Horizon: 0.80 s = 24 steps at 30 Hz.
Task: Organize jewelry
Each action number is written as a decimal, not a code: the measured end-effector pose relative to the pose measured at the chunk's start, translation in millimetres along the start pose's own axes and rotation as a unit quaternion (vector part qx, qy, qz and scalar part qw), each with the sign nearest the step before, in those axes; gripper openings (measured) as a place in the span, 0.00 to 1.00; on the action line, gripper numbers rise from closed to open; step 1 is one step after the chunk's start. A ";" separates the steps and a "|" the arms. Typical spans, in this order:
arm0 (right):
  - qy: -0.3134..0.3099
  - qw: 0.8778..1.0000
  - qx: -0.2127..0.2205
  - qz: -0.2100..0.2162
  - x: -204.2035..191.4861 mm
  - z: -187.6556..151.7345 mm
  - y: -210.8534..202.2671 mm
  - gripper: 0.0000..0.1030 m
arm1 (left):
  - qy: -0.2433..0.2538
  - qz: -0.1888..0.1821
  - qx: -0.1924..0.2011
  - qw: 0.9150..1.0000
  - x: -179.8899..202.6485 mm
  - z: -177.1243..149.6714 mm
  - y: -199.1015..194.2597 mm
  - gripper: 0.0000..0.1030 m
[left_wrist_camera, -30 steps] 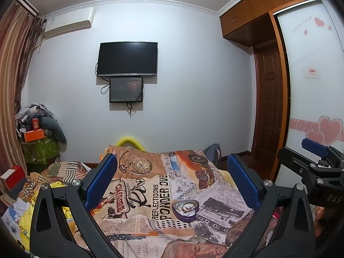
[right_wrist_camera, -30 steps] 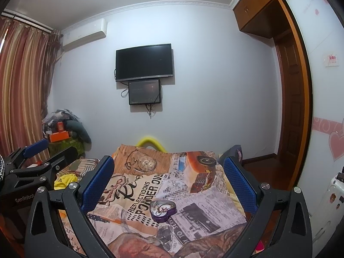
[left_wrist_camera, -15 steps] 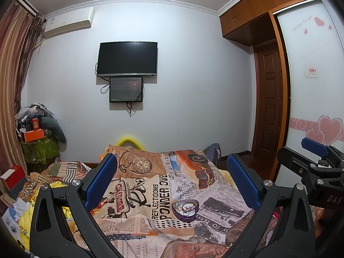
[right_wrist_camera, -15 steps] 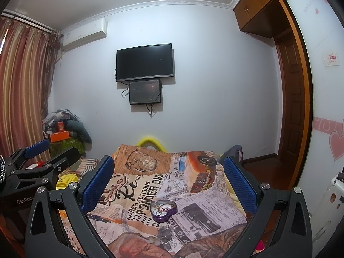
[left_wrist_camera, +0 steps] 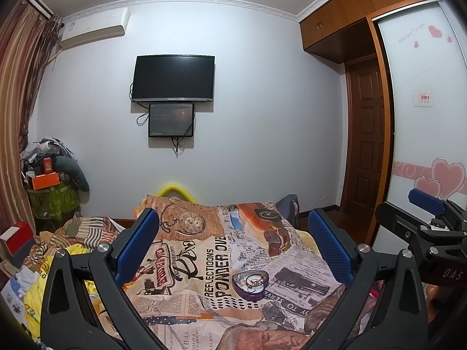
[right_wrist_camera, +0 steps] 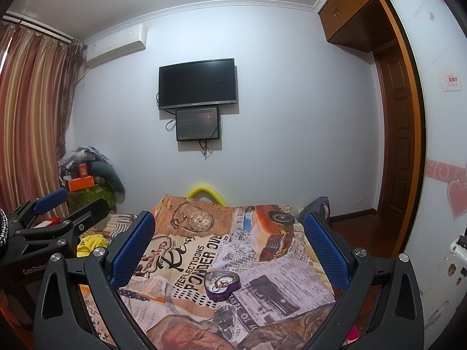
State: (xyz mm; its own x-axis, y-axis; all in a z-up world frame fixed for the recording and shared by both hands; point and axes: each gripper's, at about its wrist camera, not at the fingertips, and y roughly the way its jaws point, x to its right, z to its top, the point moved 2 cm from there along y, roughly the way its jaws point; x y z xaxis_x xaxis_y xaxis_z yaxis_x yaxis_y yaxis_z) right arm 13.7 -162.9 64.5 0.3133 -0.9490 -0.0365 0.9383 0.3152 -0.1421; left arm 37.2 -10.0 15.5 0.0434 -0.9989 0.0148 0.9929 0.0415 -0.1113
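Heart-shaped tin (left_wrist_camera: 250,283) of jewelry (left_wrist_camera: 253,280) on a printed bedspread (left_wrist_camera: 204,262).
Left gripper (left_wrist_camera: 233,245) and right gripper (right_wrist_camera: 227,248) hover spread, empty — chains lie inside the lidless tin; sorting finished or pending, undeterminable.

A home bedroom: a bed (left_wrist_camera: 221,262) under a newspaper-print cover fills the foreground, facing a wall-mounted TV (left_wrist_camera: 173,78) with an air conditioner (left_wrist_camera: 95,27) near the ceiling. Striped curtains (right_wrist_camera: 32,116) hang at the left. At the right stand a wooden door (left_wrist_camera: 364,137) and a wardrobe (left_wrist_camera: 423,102) with heart decals.
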 end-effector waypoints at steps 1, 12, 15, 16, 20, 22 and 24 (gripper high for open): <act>0.000 1.000 0.000 0.000 0.1 0.5 -0.2 0.98 | 0.000 -0.003 -0.002 1.000 0.3 0.0 0.4 1.00; 0.000 1.000 -0.001 0.000 -0.3 -0.3 0.0 0.98 | -0.008 -0.010 -0.008 1.000 -1.7 -0.3 3.8 1.00; 0.001 1.000 -0.001 0.000 -0.7 -0.3 -0.2 0.98 | -0.009 -0.011 -0.010 1.000 -3.0 -0.4 5.6 1.00; 0.001 1.000 -0.001 0.000 -0.8 -0.9 0.3 0.98 | -0.009 -0.011 -0.010 1.000 -2.9 -0.8 5.7 1.00; 0.000 1.000 -0.001 0.000 -0.8 -1.2 0.5 0.98 | -0.012 -0.013 -0.012 1.000 -3.2 -1.0 6.3 1.00; -0.001 1.000 -0.002 0.000 -1.0 -2.2 0.7 0.98 | -0.014 -0.013 -0.013 1.000 -4.3 -1.9 7.2 1.00; 0.000 1.000 -0.003 -0.001 -0.8 -2.4 1.5 0.98 | -0.016 -0.013 -0.014 1.000 -5.3 -2.1 7.9 1.00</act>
State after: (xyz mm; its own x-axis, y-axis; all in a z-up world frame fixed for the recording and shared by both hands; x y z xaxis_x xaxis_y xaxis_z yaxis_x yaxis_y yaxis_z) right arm 14.5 -161.7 61.9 0.3120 -0.9494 -0.0362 0.9379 0.3139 -0.1479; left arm 44.6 -4.4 12.5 0.0213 -0.9985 0.0500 0.9904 0.0142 -0.1376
